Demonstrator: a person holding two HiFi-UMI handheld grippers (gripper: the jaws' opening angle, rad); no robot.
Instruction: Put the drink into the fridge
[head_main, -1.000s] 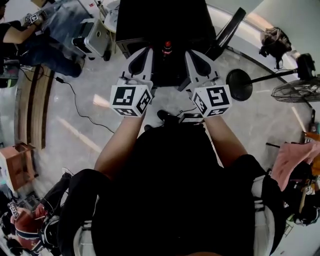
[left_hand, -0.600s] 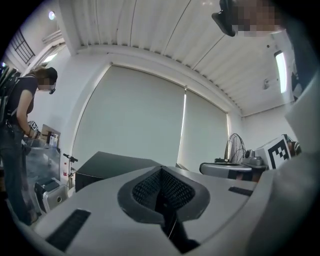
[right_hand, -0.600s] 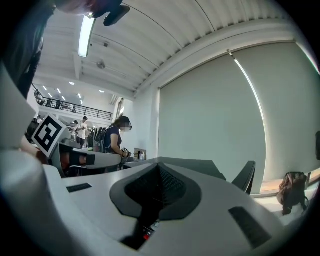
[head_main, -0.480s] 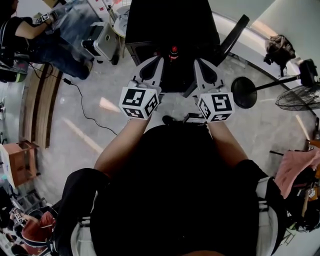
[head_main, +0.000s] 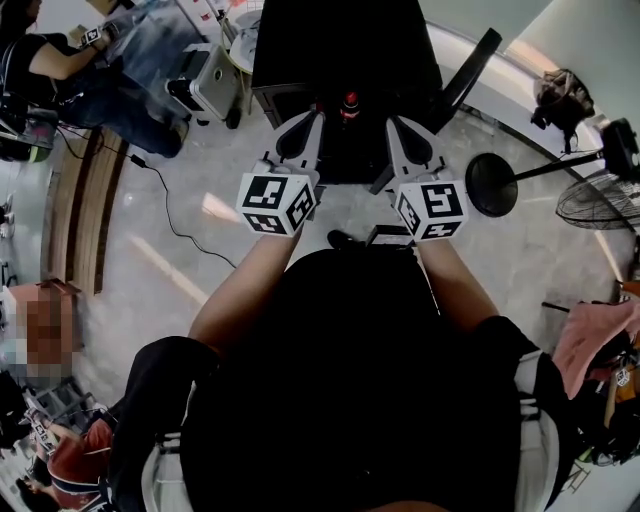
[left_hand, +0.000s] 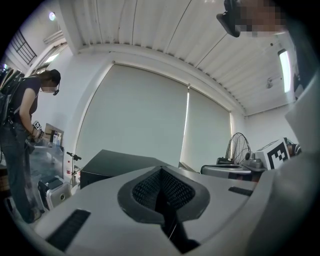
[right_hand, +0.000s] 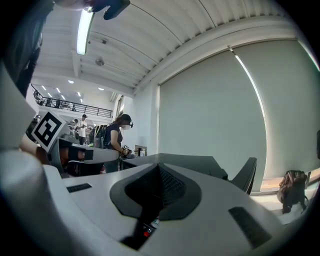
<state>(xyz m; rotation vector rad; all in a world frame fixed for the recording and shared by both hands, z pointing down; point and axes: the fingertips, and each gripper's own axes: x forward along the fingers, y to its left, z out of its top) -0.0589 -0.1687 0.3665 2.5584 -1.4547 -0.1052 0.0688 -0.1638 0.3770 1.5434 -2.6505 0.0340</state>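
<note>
A dark drink bottle with a red cap (head_main: 349, 103) stands on the near edge of a black cabinet (head_main: 340, 40) straight ahead in the head view. My left gripper (head_main: 314, 122) and right gripper (head_main: 393, 124) are held side by side at either side of the bottle, short of it and not touching it. The jaws of both are shut with nothing between them, as the left gripper (left_hand: 161, 172) view and the right gripper (right_hand: 159, 171) view show. A small red and white spot (right_hand: 147, 230) shows low in the right gripper's gap. The black cabinet (left_hand: 112, 164) rises beyond the left jaws.
A black chair (head_main: 465, 60) stands right of the cabinet. A round black stand base (head_main: 489, 185) and a floor fan (head_main: 598, 198) are at the right. A person (head_main: 70, 60) works at equipment at the top left, and a cable (head_main: 165, 205) runs across the floor.
Both grippers have shifted slightly forward and to the right toward the cabinet since a second ago, and hardly at all in the last half second. Their jaws have stayed shut.
</note>
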